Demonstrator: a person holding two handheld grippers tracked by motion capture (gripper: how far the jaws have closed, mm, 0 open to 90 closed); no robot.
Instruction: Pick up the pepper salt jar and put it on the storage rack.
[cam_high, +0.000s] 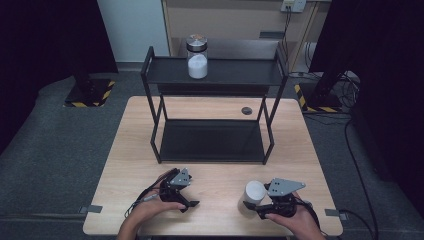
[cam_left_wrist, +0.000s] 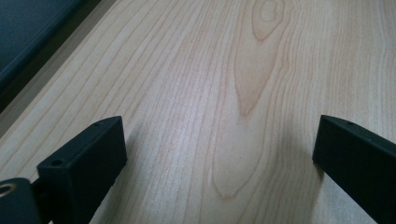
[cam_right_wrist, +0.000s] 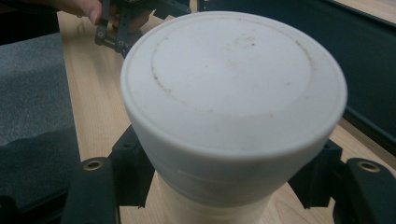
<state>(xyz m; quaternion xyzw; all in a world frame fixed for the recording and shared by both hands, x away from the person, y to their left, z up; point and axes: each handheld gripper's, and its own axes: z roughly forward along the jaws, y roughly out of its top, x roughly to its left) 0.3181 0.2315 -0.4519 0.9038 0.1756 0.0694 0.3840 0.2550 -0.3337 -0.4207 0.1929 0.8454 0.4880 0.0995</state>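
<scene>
table (cam_high: 125, 165) of pale wood carries a black two-tier rack (cam_high: 215, 72) toward its far side; the near strip holds both grippers.

right gripper (cam_high: 256, 206): sits at the near right of the table, held in the person's right hand (cam_high: 295, 220). its jaws are clamped on a white-lidded jar (cam_high: 254, 192), one pad on each side of the body just below the lid. in the right gripper view the white lid (cam_right_wrist: 233, 84) faces the camera, the jar's paler body narrows beneath it, and the black fingers (cam_right_wrist: 133, 168) press against both flanks. the jar stands upright on the table, in front of the rack's lower shelf and well apart from it.

left gripper (cam_high: 187, 202): at the near left, held in the left hand (cam_high: 150, 207), low over the wood. in the left gripper view its fingers (cam_left_wrist: 88, 158) stand wide apart with bare wood grain between them; nothing is held.

rack: lower shelf (cam_high: 210, 140) sits just above the tabletop. upper shelf bears a clear jar of white powder (cam_high: 197, 57) with a dark lid, upright, left of centre.

other: a small dark round insert (cam_high: 246, 110) lies in the tabletop behind the rack's right legs.
</scene>
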